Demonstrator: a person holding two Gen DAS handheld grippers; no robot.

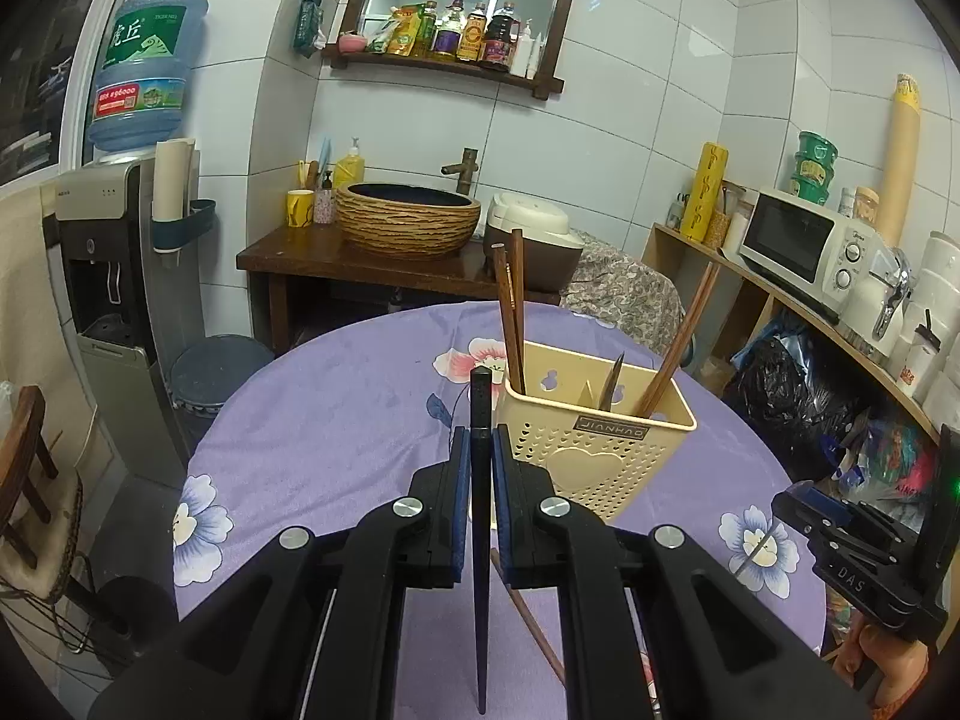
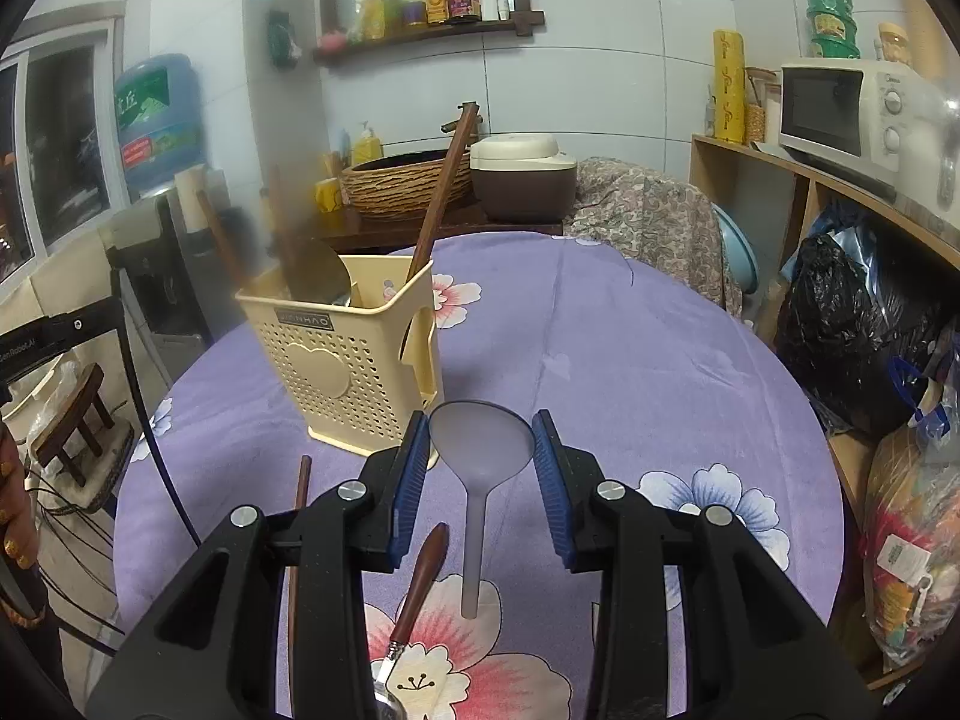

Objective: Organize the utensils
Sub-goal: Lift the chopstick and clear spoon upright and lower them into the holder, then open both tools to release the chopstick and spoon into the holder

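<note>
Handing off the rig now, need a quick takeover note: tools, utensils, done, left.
Left tool: shut on dark chopstick, held upright beside the cream holder.
Right tool: open, hovering over the grey ladle lying on the purple cloth.
Done: several brown chopsticks stand in the holder.
Left: dark chopstick, ladle, wood-handled utensil, loose brown chopstick.

White tiled wall; wooden shelf; water dispenser; microwave.
</note>
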